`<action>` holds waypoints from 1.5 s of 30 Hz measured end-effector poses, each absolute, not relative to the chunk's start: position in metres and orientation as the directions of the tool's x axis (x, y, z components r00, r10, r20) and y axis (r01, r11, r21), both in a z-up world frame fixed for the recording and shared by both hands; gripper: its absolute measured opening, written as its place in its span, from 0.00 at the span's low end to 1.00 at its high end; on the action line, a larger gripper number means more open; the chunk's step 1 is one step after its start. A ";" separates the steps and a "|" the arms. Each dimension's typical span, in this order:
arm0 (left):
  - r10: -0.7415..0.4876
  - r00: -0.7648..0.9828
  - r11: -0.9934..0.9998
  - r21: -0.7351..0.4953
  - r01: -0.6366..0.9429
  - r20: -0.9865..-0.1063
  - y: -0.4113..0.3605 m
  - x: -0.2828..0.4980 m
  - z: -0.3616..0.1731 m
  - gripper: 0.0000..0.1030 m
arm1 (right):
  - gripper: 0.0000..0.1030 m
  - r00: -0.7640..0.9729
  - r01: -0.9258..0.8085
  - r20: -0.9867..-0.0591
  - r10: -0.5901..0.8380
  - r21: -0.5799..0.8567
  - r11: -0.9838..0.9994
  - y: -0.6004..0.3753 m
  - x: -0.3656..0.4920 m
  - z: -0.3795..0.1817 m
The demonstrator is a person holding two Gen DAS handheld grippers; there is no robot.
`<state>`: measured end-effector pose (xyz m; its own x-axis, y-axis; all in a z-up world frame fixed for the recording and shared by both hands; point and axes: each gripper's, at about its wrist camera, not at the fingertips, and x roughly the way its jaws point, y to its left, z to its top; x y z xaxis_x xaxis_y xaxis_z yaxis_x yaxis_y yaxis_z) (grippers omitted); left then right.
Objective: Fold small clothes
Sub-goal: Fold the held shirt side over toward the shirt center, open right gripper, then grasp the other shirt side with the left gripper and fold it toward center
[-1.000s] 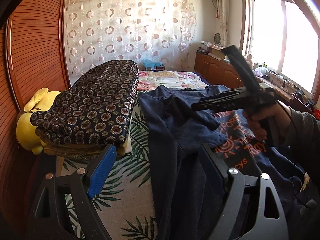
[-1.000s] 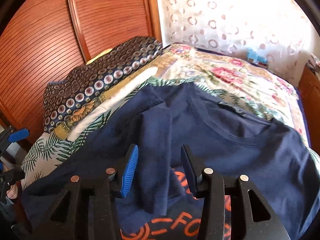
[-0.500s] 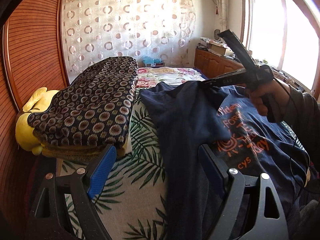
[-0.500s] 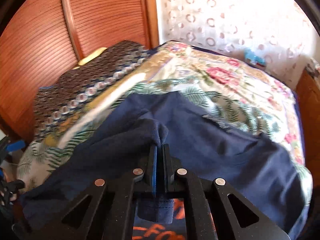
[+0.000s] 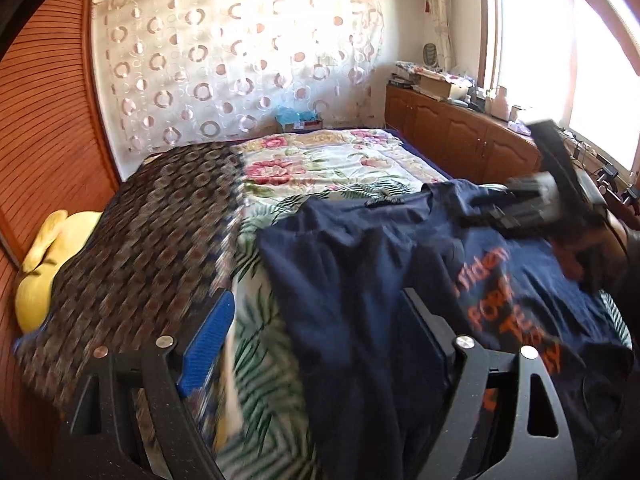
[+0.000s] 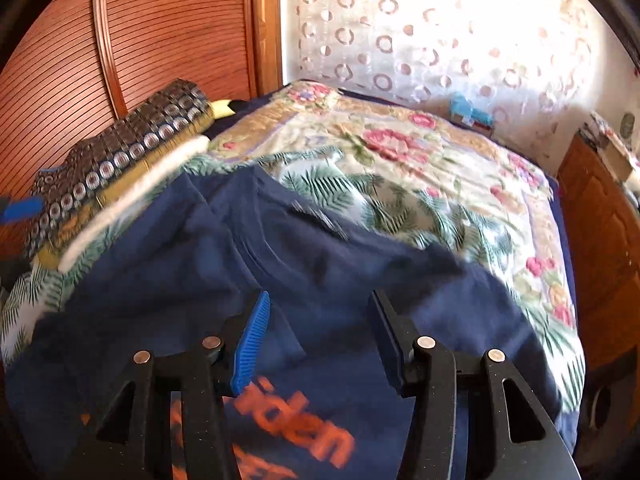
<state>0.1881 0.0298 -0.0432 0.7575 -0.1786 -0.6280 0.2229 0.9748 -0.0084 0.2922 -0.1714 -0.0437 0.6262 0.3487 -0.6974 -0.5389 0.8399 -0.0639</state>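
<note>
A navy T-shirt [image 5: 360,272] with orange print [image 5: 500,304] lies spread face up on the bed. My left gripper [image 5: 316,332] hovers over its left edge. Its jaws are wide and closing, with the shirt's side and the leafy sheet below the gap and neither pad touching cloth. My right gripper [image 6: 318,336] hangs over the shirt's chest [image 6: 320,248] below the collar. Its jaws are opening and no cloth is pinched between them. In the left wrist view the right gripper [image 5: 520,208] shows blurred at the shirt's far shoulder, with a hand behind it.
A folded circle-patterned blanket [image 5: 152,232] lies along the bed's left side, with a yellow plush toy [image 5: 44,264] behind it. The floral bedspread [image 5: 320,168] stretches beyond the shirt. Ribbed wooden panels [image 5: 48,120] stand at the left and a low wooden cabinet [image 5: 460,140] at the right.
The right gripper shut on the folded-over sleeve, drew it off the chest, then opened and let it go. The print now shows. The left gripper slid sideways along the bed.
</note>
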 end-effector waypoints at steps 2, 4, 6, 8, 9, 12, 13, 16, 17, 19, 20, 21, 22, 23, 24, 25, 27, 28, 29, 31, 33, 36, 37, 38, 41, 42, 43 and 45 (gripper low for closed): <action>-0.195 0.742 0.971 -0.020 0.238 -0.642 0.025 0.206 -0.043 0.72 | 0.52 0.627 -0.524 -0.703 0.336 -0.061 0.850 -0.190 0.288 -0.051; -0.200 0.718 0.969 -0.026 0.246 -0.667 0.016 0.229 -0.048 0.59 | 0.52 0.629 -0.508 -0.704 0.329 -0.052 0.860 -0.207 0.282 -0.053; -0.190 0.695 0.970 -0.021 0.244 -0.693 0.005 0.251 -0.055 0.51 | 0.52 0.629 -0.489 -0.709 0.320 -0.041 0.871 -0.218 0.279 -0.059; -0.175 0.678 0.973 -0.018 0.232 -0.714 -0.001 0.267 -0.062 0.49 | 0.52 0.629 -0.472 -0.717 0.300 -0.047 0.880 -0.224 0.279 -0.064; -0.168 0.668 0.974 -0.017 0.225 -0.725 -0.003 0.276 -0.067 0.47 | 0.52 0.633 -0.468 -0.715 0.296 -0.049 0.883 -0.225 0.279 -0.064; -0.134 0.644 0.980 -0.005 0.198 -0.753 -0.006 0.295 -0.080 0.44 | 0.52 0.650 -0.465 -0.698 0.300 -0.053 0.884 -0.225 0.278 -0.066; -0.127 0.640 0.981 -0.002 0.193 -0.758 -0.006 0.299 -0.082 0.44 | 0.52 0.652 -0.463 -0.697 0.297 -0.056 0.884 -0.224 0.278 -0.067; -0.109 0.620 0.985 -0.001 0.172 -0.777 -0.002 0.309 -0.091 0.43 | 0.58 0.654 -0.456 -0.699 0.288 -0.061 0.888 -0.225 0.276 -0.070; -0.097 0.615 0.987 0.006 0.163 -0.782 -0.001 0.311 -0.093 0.43 | 0.60 0.654 -0.453 -0.700 0.286 -0.059 0.890 -0.226 0.278 -0.071; -0.089 0.607 0.989 0.004 0.150 -0.790 0.001 0.315 -0.098 0.43 | 0.61 0.652 -0.449 -0.702 0.287 -0.053 0.892 -0.227 0.281 -0.072; -0.089 0.600 0.989 0.000 0.146 -0.795 0.002 0.316 -0.100 0.43 | 0.62 0.652 -0.450 -0.701 0.288 -0.052 0.892 -0.228 0.280 -0.071; -0.089 0.597 0.989 -0.001 0.146 -0.797 0.002 0.317 -0.102 0.43 | 0.62 0.652 -0.450 -0.701 0.289 -0.052 0.891 -0.230 0.281 -0.072; -0.090 0.594 0.989 -0.003 0.146 -0.799 0.001 0.318 -0.103 0.43 | 0.62 0.653 -0.450 -0.701 0.288 -0.054 0.891 -0.230 0.281 -0.072; -0.093 0.593 0.989 -0.005 0.148 -0.800 0.001 0.318 -0.104 0.43 | 0.62 0.653 -0.450 -0.700 0.288 -0.054 0.891 -0.231 0.282 -0.071; -0.097 0.596 0.988 -0.007 0.152 -0.797 0.001 0.318 -0.104 0.43 | 0.62 0.655 -0.452 -0.698 0.288 -0.057 0.890 -0.231 0.282 -0.071; -0.105 0.595 0.987 -0.012 0.159 -0.797 0.001 0.317 -0.104 0.39 | 0.62 0.655 -0.452 -0.698 0.289 -0.056 0.890 -0.231 0.282 -0.071; -0.121 0.591 0.985 -0.023 0.170 -0.798 0.000 0.321 -0.103 0.31 | 0.62 0.656 -0.453 -0.696 0.291 -0.055 0.890 -0.232 0.283 -0.070; -0.127 0.589 0.984 -0.026 0.177 -0.798 0.000 0.320 -0.102 0.25 | 0.62 0.656 -0.454 -0.696 0.291 -0.056 0.889 -0.232 0.283 -0.070; -0.129 0.588 0.983 -0.026 0.181 -0.798 -0.001 0.321 -0.102 0.22 | 0.63 0.656 -0.454 -0.696 0.291 -0.057 0.889 -0.233 0.283 -0.070; -0.137 0.581 0.979 -0.020 0.204 -0.802 -0.005 0.322 -0.102 0.08 | 0.63 0.656 -0.455 -0.696 0.291 -0.057 0.889 -0.234 0.283 -0.070; -0.111 0.580 0.972 0.033 0.231 -0.807 -0.011 0.320 -0.100 0.06 | 0.63 0.656 -0.455 -0.696 0.291 -0.057 0.888 -0.234 0.283 -0.070; -0.105 0.591 0.970 0.050 0.239 -0.800 -0.006 0.315 -0.090 0.05 | 0.64 0.656 -0.456 -0.696 0.291 -0.059 0.888 -0.234 0.282 -0.069; -0.103 0.597 0.971 0.050 0.234 -0.795 -0.003 0.314 -0.087 0.05 | 0.64 0.656 -0.456 -0.696 0.291 -0.059 0.888 -0.234 0.282 -0.069; -0.091 0.617 0.975 0.056 0.215 -0.781 0.003 0.312 -0.079 0.05 | 0.64 0.656 -0.456 -0.696 0.290 -0.059 0.888 -0.234 0.282 -0.069; -0.066 0.664 0.984 0.063 0.168 -0.744 0.022 0.306 -0.057 0.05 | 0.64 0.658 -0.457 -0.694 0.292 -0.061 0.887 -0.234 0.282 -0.069; -0.052 0.679 0.986 0.070 0.152 -0.733 0.027 0.304 -0.051 0.05 | 0.64 0.658 -0.457 -0.694 0.292 -0.061 0.887 -0.234 0.282 -0.069; -0.036 0.691 0.987 0.082 0.137 -0.722 0.032 0.303 -0.044 0.05 | 0.64 0.658 -0.457 -0.694 0.292 -0.061 0.887 -0.234 0.282 -0.069; 0.004 0.707 0.990 0.104 0.098 -0.707 0.043 0.301 -0.035 0.05 | 0.64 0.658 -0.457 -0.695 0.291 -0.061 0.887 -0.234 0.282 -0.069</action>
